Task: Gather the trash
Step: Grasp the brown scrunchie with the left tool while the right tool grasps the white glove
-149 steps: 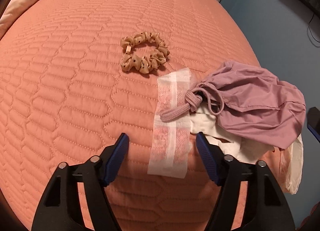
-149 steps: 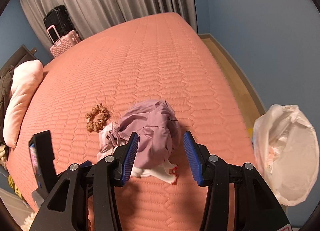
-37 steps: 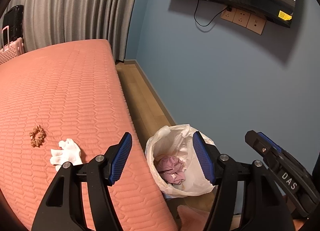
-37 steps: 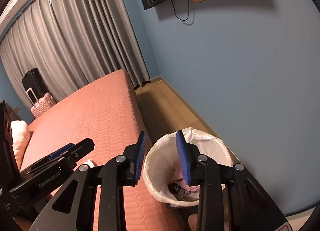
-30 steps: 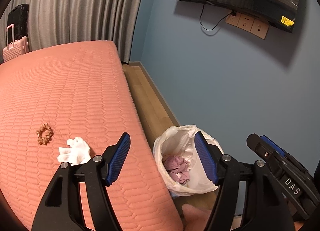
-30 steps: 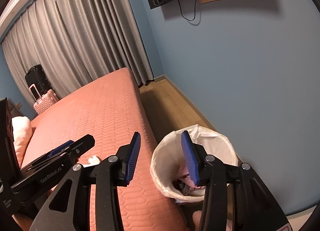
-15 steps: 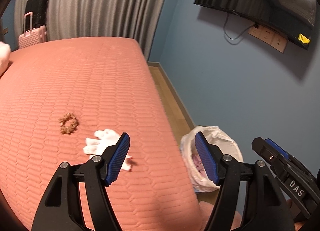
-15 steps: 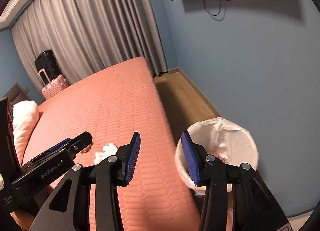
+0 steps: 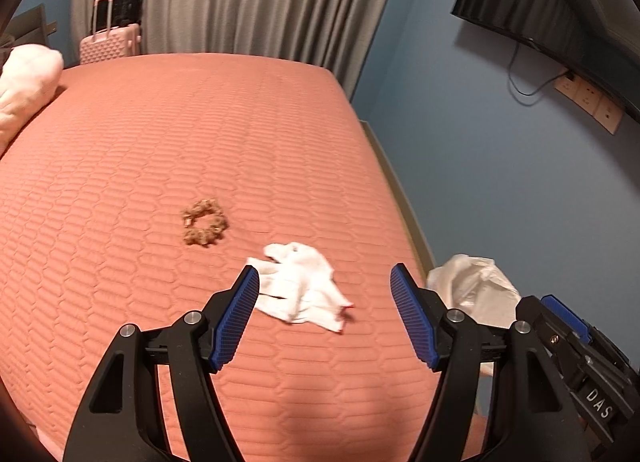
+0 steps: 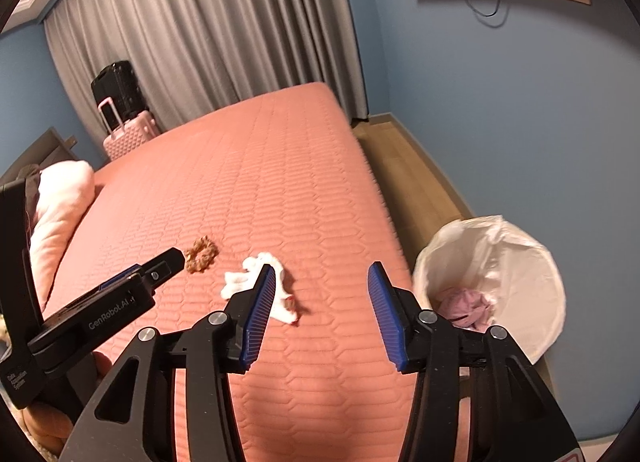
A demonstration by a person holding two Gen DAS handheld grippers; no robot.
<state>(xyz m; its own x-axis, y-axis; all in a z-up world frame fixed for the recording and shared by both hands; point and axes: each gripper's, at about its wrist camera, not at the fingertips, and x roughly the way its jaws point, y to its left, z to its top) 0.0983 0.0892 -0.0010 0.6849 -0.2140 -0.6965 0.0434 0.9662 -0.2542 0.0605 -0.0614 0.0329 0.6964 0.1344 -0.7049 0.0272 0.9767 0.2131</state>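
Note:
A crumpled white cloth (image 9: 302, 282) with a small red spot lies on the salmon quilted bed (image 9: 160, 142), near its right edge. My left gripper (image 9: 324, 310) hovers open just short of it, nothing between its fingers. A brown scrunchie (image 9: 204, 222) lies a little farther back. In the right wrist view the same white cloth (image 10: 256, 274) sits behind my left blue pad, and the scrunchie (image 10: 202, 254) is beyond it. My right gripper (image 10: 322, 310) is over the bed's edge, jaws opening and empty. The bin with a white liner (image 10: 520, 274) holds a mauve garment (image 10: 464, 302).
A pale pillow (image 10: 56, 214) lies at the bed's left end. A pink suitcase (image 9: 110, 44) and a black one stand by the grey curtains. Wooden floor (image 10: 408, 174) runs between bed and blue wall. A television (image 9: 560, 18) hangs on the wall.
Both grippers swung left from above the bin to the bed; the white cloth and scrunchie now lie ahead of them. The right jaws have widened. The bin has slid to the right.

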